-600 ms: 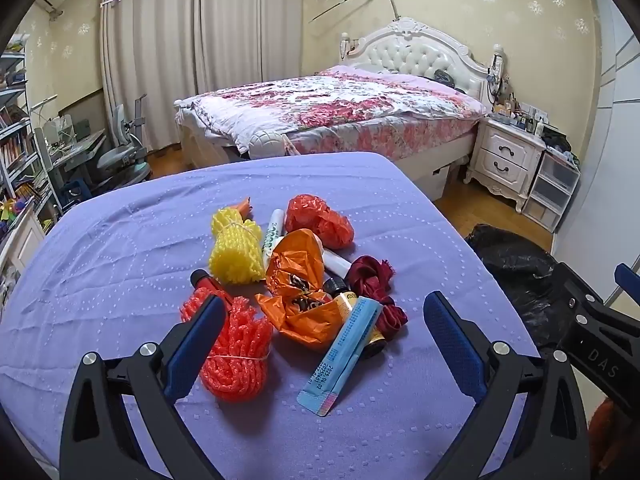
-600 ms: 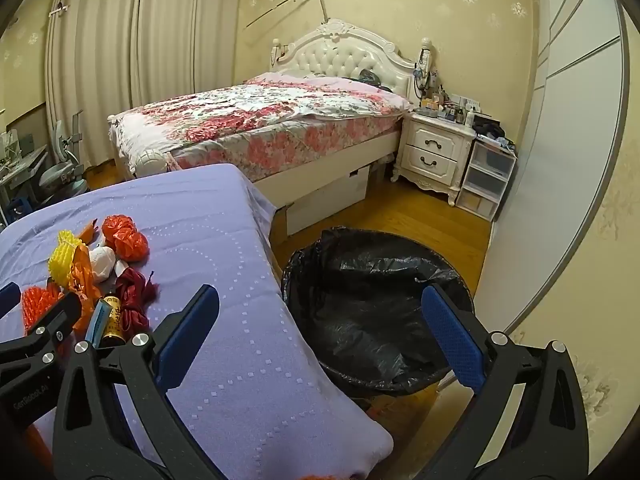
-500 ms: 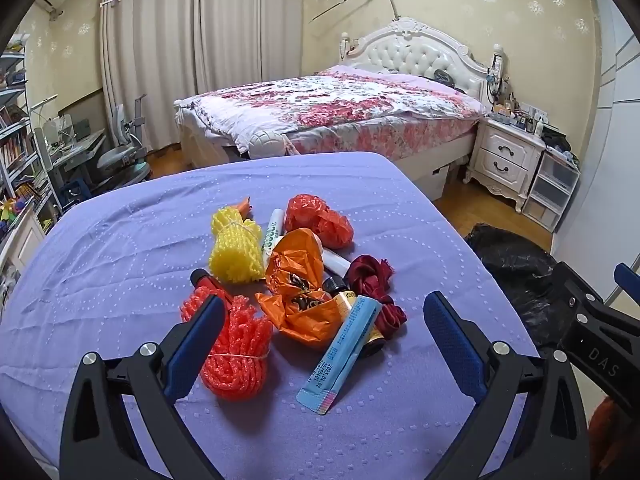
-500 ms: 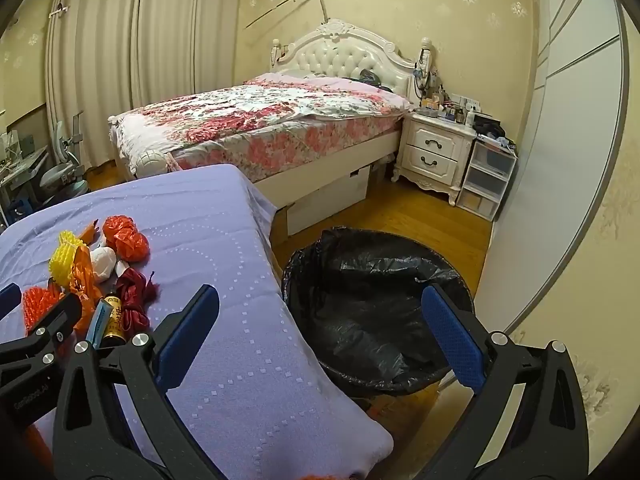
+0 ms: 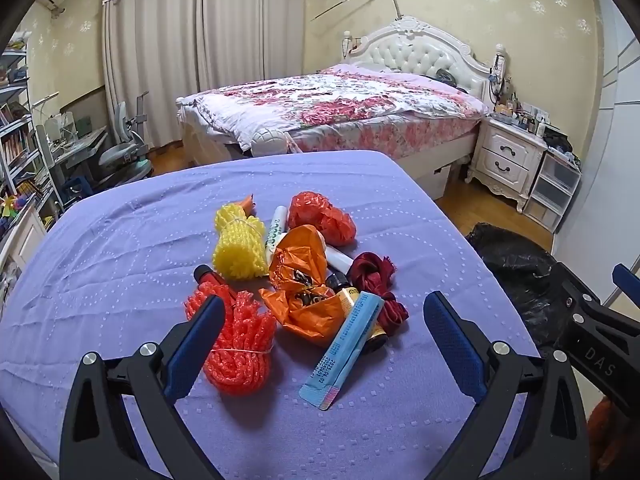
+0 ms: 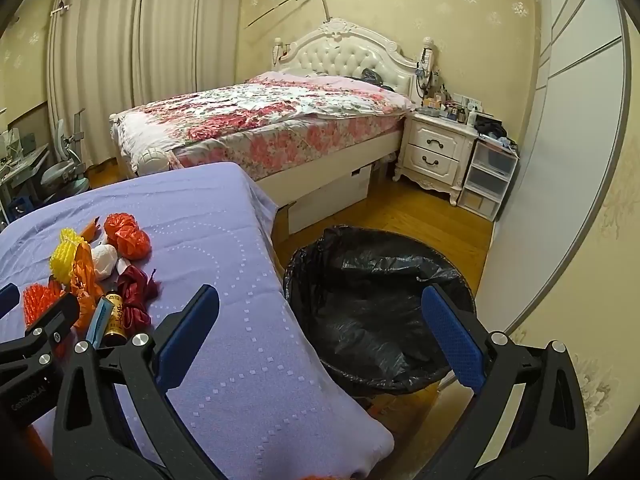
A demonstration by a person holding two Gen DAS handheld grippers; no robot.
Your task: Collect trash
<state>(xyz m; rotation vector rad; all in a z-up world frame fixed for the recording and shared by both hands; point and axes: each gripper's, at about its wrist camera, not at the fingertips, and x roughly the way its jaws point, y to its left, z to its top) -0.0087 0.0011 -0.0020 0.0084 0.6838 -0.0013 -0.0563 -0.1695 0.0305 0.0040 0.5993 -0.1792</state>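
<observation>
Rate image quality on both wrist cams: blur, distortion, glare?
Left wrist: sharp, no motion blur, print on the blue sachet is legible; strong fisheye bend, dark vignette corners. Right wrist: equally sharp, the wardrobe edge curves hard; mild sheen on the bin liner, nothing blown out. Both: warm, even indoor light, soft shadows.

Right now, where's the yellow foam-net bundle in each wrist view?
Left wrist: yellow foam-net bundle sits centre-left, at the back-left of the trash pile on the purple cloth.
Right wrist: same bundle at the far left edge, partly hidden by orange plastic.
Shared landmark: black-lined trash bin, at the right edge in the left view, lower centre in the right.
</observation>
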